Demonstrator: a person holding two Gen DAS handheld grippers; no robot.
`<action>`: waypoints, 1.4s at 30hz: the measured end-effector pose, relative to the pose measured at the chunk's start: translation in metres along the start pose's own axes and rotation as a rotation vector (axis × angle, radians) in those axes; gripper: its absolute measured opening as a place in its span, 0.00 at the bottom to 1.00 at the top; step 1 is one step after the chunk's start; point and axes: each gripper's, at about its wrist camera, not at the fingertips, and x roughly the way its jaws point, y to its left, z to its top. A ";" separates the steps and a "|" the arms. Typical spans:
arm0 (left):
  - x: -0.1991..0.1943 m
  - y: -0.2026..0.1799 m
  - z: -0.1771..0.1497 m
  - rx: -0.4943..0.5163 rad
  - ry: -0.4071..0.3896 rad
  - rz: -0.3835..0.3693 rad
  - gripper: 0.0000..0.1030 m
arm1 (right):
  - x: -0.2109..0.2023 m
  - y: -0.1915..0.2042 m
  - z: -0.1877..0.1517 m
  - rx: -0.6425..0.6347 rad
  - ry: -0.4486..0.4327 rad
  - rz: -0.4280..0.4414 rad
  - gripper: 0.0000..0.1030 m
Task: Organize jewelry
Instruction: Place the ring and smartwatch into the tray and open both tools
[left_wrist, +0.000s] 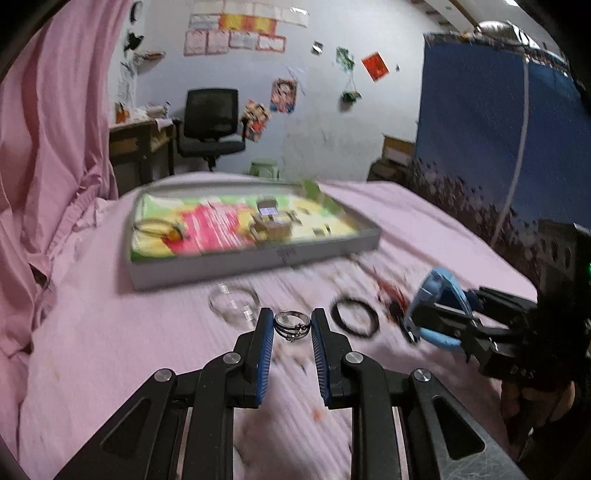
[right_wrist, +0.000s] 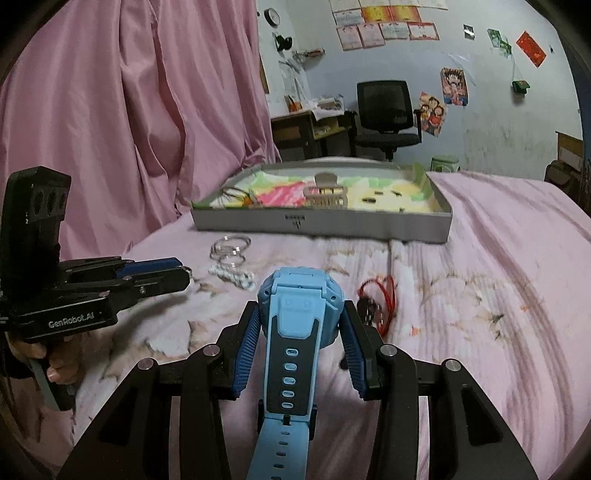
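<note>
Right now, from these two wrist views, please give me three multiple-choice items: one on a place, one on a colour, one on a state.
1. Where is the silver ring?
A. in the grey tray
B. between the left hand-held gripper's fingers
C. on the chair

2. What colour is the watch?
A. light blue
B. red
C. green

3. What is the right hand-held gripper doing?
A. open, holding nothing
B. shut on the watch
C. shut on a red cord

Key: 1 B, the ring sits between the blue pads; 2 A, case and strap are light blue; 3 B, both pads press the case.
</note>
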 end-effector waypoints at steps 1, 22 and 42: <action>0.002 0.004 0.009 -0.006 -0.011 0.007 0.19 | 0.000 0.000 0.004 0.000 -0.008 0.000 0.38; 0.093 0.075 0.091 -0.063 0.033 0.081 0.19 | 0.105 -0.025 0.131 0.071 -0.067 -0.116 0.38; 0.157 0.096 0.076 -0.168 0.290 0.054 0.20 | 0.177 -0.051 0.109 0.130 0.151 -0.186 0.38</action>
